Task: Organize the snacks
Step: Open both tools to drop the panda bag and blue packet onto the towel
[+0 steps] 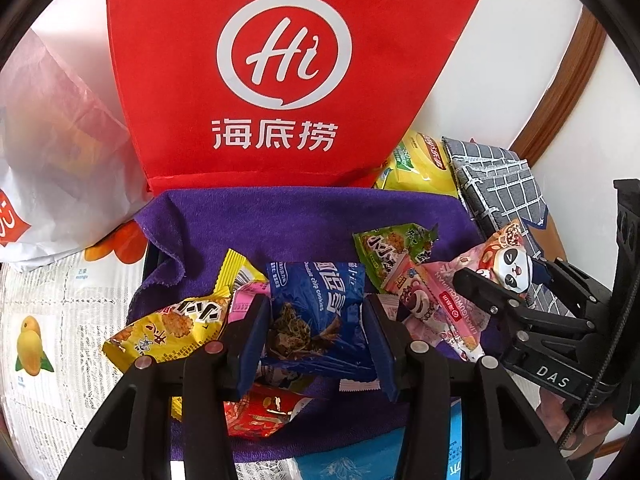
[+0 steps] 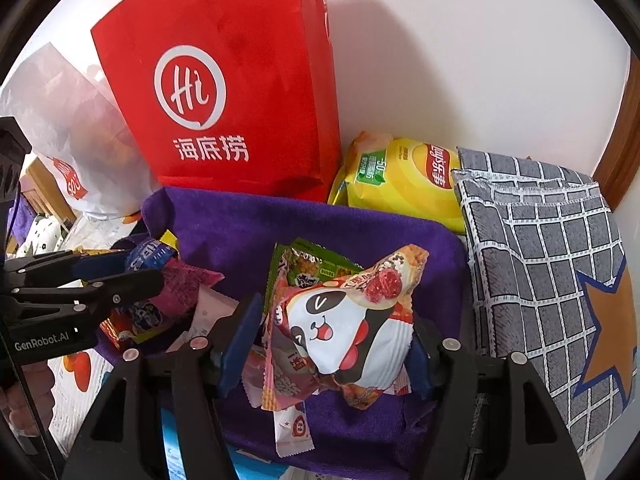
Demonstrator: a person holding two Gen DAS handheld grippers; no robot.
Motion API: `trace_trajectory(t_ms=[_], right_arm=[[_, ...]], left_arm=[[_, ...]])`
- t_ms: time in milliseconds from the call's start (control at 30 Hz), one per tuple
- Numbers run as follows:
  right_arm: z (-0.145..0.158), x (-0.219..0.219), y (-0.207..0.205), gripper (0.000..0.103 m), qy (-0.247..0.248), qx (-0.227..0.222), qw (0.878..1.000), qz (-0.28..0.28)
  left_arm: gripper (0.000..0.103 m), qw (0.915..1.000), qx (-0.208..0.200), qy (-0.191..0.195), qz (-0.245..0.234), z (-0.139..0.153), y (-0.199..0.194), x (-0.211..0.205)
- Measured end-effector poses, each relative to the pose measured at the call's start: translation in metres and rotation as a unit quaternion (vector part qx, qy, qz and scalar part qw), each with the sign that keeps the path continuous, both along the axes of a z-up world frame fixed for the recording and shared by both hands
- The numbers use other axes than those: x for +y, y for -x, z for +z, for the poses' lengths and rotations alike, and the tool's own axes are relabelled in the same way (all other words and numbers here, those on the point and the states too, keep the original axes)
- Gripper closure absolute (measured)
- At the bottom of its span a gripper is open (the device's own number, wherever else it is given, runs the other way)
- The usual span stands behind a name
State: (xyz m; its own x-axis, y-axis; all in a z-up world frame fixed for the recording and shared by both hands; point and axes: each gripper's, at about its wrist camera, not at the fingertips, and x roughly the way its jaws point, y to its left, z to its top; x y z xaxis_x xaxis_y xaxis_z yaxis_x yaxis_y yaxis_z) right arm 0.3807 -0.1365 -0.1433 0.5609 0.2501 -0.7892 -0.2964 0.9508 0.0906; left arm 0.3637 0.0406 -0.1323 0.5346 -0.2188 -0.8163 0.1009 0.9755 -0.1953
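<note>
**Both claws clamped on snack packets over the purple cloth**

The left claw [image 1: 316, 320] has its two blue-padded fingers pressed against the sides of a blue cookie packet [image 1: 320, 312], holding it just above the purple cloth [image 1: 304, 220]. Around that packet lie other snacks: a yellow packet [image 1: 172, 328] to its left, a red packet [image 1: 256, 412] below it between the claw's arms, a green packet [image 1: 392, 248] up to the right and a pink packet [image 1: 444, 304] beside that.

The right claw [image 2: 336, 340] grips a panda-face packet [image 2: 344, 328] from both sides; the packet stands tilted over the same cloth, with the green packet [image 2: 304, 268] just behind it. In the left wrist view the right claw reaches in from the right edge with the panda packet [image 1: 508, 260] at its tips.

Behind the cloth stands a red paper bag [image 1: 288, 72] with a white "Hi" logo. A white plastic bag [image 1: 52, 152] sits to its left, a yellow chip bag [image 2: 404, 180] to its right, and a grey checked cloth [image 2: 552, 264] with an orange star lies at the far right. A fruit-printed sheet [image 1: 44, 320] covers the surface on the left.
</note>
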Motion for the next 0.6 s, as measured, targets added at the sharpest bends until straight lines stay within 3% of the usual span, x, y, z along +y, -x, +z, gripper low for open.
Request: trace_trajectory(t_ms=[200,333,600], right_arm=[[-0.001,0.005,0.001,0.036,0.007,0.003,1.0,-0.008],[0.008,0.003,0.006,0.036,0.0,-0.013,1.0,-0.009],[0.019,0.0,0.011,0.036,0.003,-0.02,1.0,-0.02]], left_arm=[[0.055,1.0,-0.004,-0.002,0.0,0.007,0.004,0.0],[0.047,0.9999,-0.014,-0.001,-0.001,0.014,0.008,0.001],[0.045,0.9998,-0.021,0.002,0.004,0.025,0.012,0.003]])
